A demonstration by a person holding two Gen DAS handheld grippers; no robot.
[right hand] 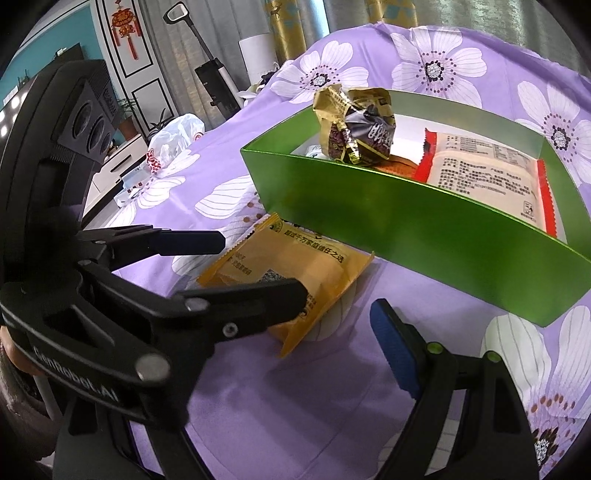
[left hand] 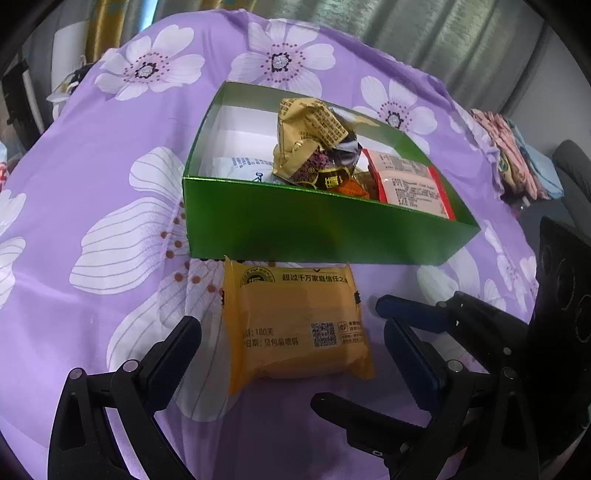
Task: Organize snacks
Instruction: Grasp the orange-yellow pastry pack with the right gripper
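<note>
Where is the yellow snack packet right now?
The yellow packet lies flat on the purple flowered cloth, just outside the green box, against its near wall. In the left wrist view it sits between the open left hand-held gripper's fingers.

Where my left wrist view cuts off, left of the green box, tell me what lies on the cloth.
Observer: A white plastic bag with red print lies on the purple cloth, well apart from the green box.
Operator: Report what stands beyond that bag.
Observer: An upright vacuum cleaner stands against the grey curtain.
Operator: Now describe the far side of the gold wrapper.
Observer: Against the gold wrapper sits a dark packet showing large white characters.
</note>
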